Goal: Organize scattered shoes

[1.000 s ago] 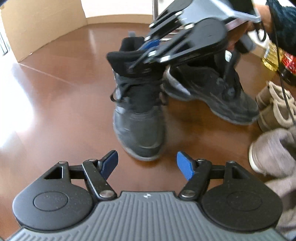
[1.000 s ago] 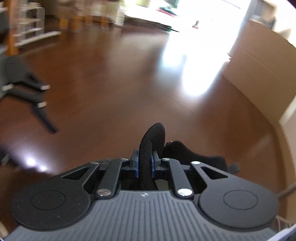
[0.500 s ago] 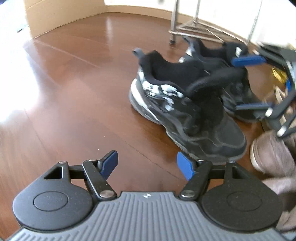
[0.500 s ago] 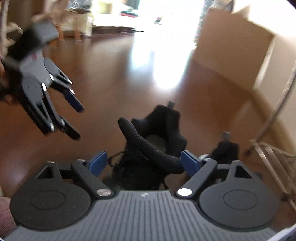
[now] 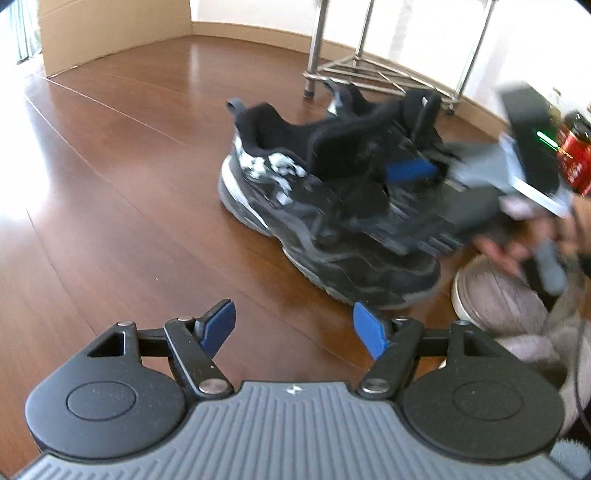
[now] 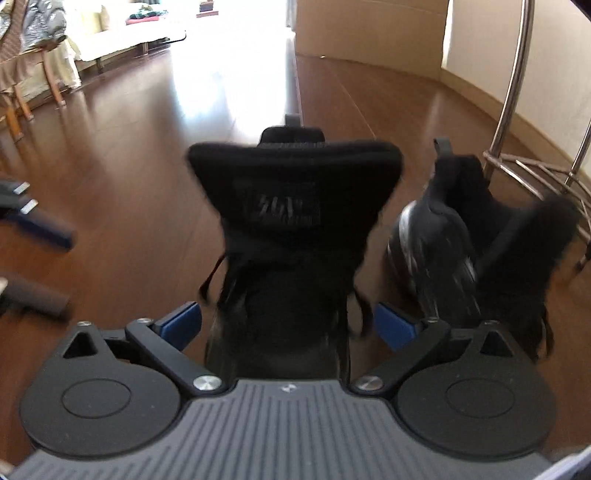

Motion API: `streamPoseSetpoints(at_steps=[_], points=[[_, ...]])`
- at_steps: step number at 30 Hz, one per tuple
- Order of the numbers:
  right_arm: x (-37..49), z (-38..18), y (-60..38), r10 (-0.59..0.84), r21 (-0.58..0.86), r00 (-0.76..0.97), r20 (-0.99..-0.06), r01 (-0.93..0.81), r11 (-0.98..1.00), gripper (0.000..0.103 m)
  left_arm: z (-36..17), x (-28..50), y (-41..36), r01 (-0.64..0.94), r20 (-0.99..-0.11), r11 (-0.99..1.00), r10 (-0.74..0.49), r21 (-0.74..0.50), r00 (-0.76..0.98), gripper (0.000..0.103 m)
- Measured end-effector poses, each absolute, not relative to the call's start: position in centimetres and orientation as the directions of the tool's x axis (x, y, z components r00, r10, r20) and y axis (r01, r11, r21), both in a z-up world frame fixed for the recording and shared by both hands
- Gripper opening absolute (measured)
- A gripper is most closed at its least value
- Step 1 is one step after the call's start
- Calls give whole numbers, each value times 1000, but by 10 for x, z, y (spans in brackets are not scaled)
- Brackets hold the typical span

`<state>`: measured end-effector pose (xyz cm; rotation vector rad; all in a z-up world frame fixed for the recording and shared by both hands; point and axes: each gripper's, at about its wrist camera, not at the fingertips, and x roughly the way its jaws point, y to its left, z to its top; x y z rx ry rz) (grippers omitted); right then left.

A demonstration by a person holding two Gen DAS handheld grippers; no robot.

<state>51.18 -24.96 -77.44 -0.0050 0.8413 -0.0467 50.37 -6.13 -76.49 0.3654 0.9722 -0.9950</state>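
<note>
- Since a second ago the black high-top sneaker with white-marbled heel (image 5: 295, 199) has gone from hanging by its tongue in the right gripper (image 6: 288, 328) to standing on the floor just beside its black partner shoe (image 5: 417, 110); the right jaws have just been opening and now stand spread either side of the tongue without pressing it.
- Progress, as I judge it: the black pair is side by side near the chrome rack (image 5: 369, 70), so that pair looks done; the grey-beige shoe with a pale sole (image 5: 495, 295), near right, seems not yet placed.
- Glossy dark-brown wooden floor (image 5: 122, 192) carries everything, with strong window glare at the left.
- Brown cardboard box (image 5: 110, 29) stands far left against a pale wall; a red-labelled bottle (image 5: 572, 155) sits far right.
- Left gripper (image 5: 293, 326) hovers over bare floor near the sneaker's toe, jaws partly spread, nothing between them.
</note>
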Motion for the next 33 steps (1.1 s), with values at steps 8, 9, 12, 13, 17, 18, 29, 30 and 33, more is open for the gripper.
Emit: streamPoseSetpoints(at_steps=[8,9,12,13,17,18,29,30,33], points=[[527,-790,-259,6,-12,648,-761,-23,1000,81,-766,493,-61,835,-818,520,-551,-183,164,72],[523,-790,-265,6,-15,644,-765,-27,1000,81,-767,493,-61,833,-818,520,-552,-187,161,72],[519,-788,-273,6,-17,637,-771,-30,999,80,-769,492,-62,833,-816,516,-558,-201,149,72],[517,-786,-276,7,-17,634,-773,-31,999,80,-769,491,-64,836,-815,510,-561,-202,145,72],[509,-782,-291,30,-13,628,-778,-64,998,81,-768,489,-70,850,-810,487,-570,-200,136,72],[507,-782,-293,29,-14,627,-778,-64,998,80,-767,488,-72,853,-808,482,-573,-199,135,72],[496,-773,-293,-12,-25,644,-765,-11,1000,85,-768,482,-91,884,-800,436,-584,-169,135,72],[490,-764,-291,-34,-43,654,-756,3,999,85,-768,482,-92,882,-804,441,-578,-167,137,72],[461,-726,-285,-102,-93,674,-732,50,994,91,-756,470,-102,861,-851,496,-495,-115,172,72]])
